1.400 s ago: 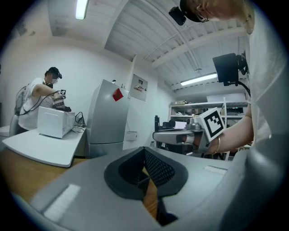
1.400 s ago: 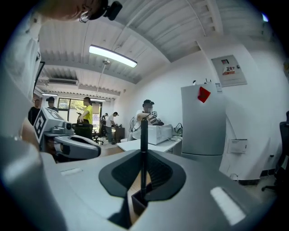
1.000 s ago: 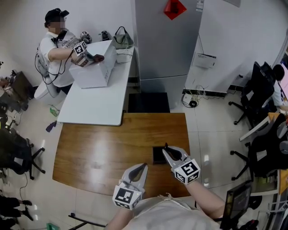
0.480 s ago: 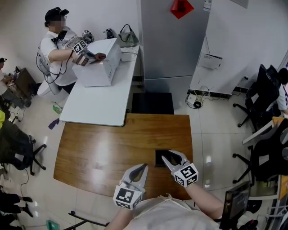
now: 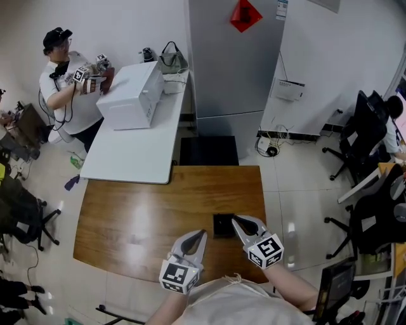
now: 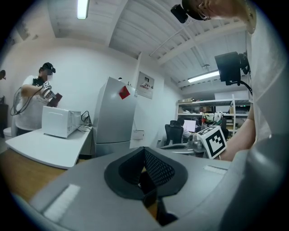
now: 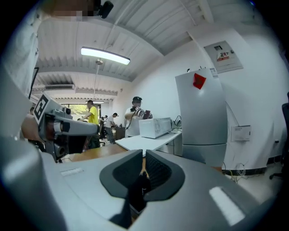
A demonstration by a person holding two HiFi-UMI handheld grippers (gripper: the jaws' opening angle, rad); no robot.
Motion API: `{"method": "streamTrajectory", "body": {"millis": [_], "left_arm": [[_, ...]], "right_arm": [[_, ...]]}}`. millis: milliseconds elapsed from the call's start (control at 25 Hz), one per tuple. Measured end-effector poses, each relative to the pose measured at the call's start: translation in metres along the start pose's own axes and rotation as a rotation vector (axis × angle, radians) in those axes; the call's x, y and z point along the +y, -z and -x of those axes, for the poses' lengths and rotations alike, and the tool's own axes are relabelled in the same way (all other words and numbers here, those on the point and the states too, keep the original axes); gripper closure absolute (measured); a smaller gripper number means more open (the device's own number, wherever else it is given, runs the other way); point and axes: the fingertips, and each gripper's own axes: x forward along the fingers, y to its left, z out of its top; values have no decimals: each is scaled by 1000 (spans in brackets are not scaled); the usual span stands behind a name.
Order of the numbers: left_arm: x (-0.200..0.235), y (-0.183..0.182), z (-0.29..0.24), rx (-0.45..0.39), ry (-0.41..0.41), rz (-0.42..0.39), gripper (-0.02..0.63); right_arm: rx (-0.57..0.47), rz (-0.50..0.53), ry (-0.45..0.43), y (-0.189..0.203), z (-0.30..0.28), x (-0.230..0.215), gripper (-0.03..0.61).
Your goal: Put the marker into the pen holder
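pen holder [image 5: 222, 225]: on wooden table [image 5: 146, 209], right side | white table [image 5: 136, 149]: behind it | microwave [image 5: 132, 95]: on white table

A long wooden table [image 5: 146, 216] with a glossy top fills the foreground, and a white table [image 5: 136, 152] stands just beyond its far edge. A white microwave [image 5: 130, 95] sits on the white table, with a dark handbag [image 5: 171, 56] near it at the far end. A person in a black cap [image 5: 60, 82] stands to the left of the microwave. A tall grey refrigerator [image 5: 231, 60] bears a red sign [image 5: 245, 14], and a black mat [image 5: 208, 151] lies on the floor before it. Black office chairs [image 5: 355, 136] crowd the right side
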Motion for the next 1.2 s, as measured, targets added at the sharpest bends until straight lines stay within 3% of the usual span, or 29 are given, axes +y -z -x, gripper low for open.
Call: {"method": "streamTrajectory", "body": {"millis": [80,360,720,1000,1200], "left_arm": [[-4,0,-2,-3,12,-2,601],[-5,-15,4,-40,30,-23,601],[-13,-17,31,-57,63,-33,601],[-22,13,64,-16,111,-2,601],[-27,22,82,-8,101,7,601]], "right_arm": [[-34,16,-3,-19,7,7,576],[-124,83,-25,-61,47,43,577],[-116,48,16,-50,67,65,577],[-125,-40,79,-34,77,99,577],[-102,-70,63,-14,94,123,577]]}}
